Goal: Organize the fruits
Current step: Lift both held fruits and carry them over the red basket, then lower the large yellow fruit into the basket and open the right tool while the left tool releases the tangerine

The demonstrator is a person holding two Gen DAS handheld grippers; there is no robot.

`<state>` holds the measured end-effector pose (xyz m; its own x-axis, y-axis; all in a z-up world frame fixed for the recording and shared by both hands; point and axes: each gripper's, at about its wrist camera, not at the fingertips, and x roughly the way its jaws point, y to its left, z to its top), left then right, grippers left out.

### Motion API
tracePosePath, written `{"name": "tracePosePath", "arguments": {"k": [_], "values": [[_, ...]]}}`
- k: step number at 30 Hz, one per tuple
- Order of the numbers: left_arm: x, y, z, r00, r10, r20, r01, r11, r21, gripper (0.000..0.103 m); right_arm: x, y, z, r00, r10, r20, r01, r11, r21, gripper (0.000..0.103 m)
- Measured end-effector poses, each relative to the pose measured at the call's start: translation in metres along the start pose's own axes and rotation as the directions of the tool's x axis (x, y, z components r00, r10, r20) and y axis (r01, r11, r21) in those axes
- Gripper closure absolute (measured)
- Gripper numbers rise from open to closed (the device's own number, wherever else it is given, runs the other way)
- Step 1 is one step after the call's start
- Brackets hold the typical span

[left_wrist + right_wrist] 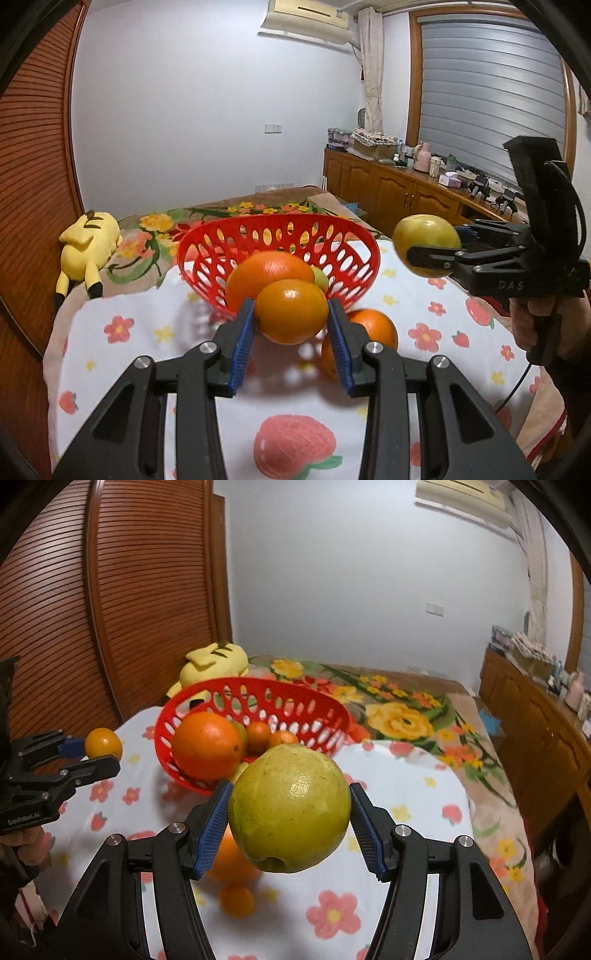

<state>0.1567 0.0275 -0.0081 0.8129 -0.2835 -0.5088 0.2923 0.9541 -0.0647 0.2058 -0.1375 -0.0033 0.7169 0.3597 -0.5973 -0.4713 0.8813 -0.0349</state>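
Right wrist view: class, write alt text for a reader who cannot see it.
The right hand-held gripper holds a yellow-green fruit up before a red basket of oranges on a flowered cloth. At left, the left hand-held gripper grips a small orange; two more oranges lie on the cloth below.

The right claw (pixel 289 819) clamps a large yellow-green round fruit (pixel 290 808) between its blue ribbed pads, above a white flower-printed cloth (pixel 399 775) on the bed. Beyond it a red perforated plastic basket (pixel 314 701) holds a big orange (pixel 207 744) and smaller ones. At left, the left claw (pixel 99 755) grips a small orange citrus (pixel 104 742).
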Motion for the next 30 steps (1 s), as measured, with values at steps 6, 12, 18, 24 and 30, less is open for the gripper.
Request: {"name": "tracePosePath", "arguments": {"k": [6, 12, 18, 24, 30], "values": [[0.009, 0.007, 0.014, 1.0, 0.001, 0.001, -0.001, 1.0, 0.002, 0.066, 0.026, 0.008, 0.016, 1.0, 0.018, -0.021, -0.019, 0.999, -0.05, 0.039], [0.029, 0.017, 0.029, 1.0, 0.015, -0.013, -0.015, 1.0, 0.023, 0.066, 0.06, 0.011, 0.027, 0.998, 0.021, -0.065, -0.028, 0.995, -0.094, 0.039], [0.045, 0.024, 0.04, 0.999, 0.023, -0.023, -0.022, 0.999, 0.024, 0.066, 0.087, 0.01, 0.034, 0.994, 0.024, -0.102, -0.037, 0.992, -0.122, 0.039], [0.059, 0.034, 0.049, 0.999, 0.031, -0.029, -0.03, 0.999, 0.02, 0.066, 0.105, 0.004, 0.038, 0.99, 0.023, -0.137, -0.041, 0.991, -0.128, 0.039], [0.068, 0.046, 0.055, 0.999, 0.041, -0.027, -0.04, 0.999, 0.004, 0.066, 0.115, 0.002, 0.037, 0.988, 0.015, -0.151, -0.037, 0.989, -0.145, 0.039]]}}
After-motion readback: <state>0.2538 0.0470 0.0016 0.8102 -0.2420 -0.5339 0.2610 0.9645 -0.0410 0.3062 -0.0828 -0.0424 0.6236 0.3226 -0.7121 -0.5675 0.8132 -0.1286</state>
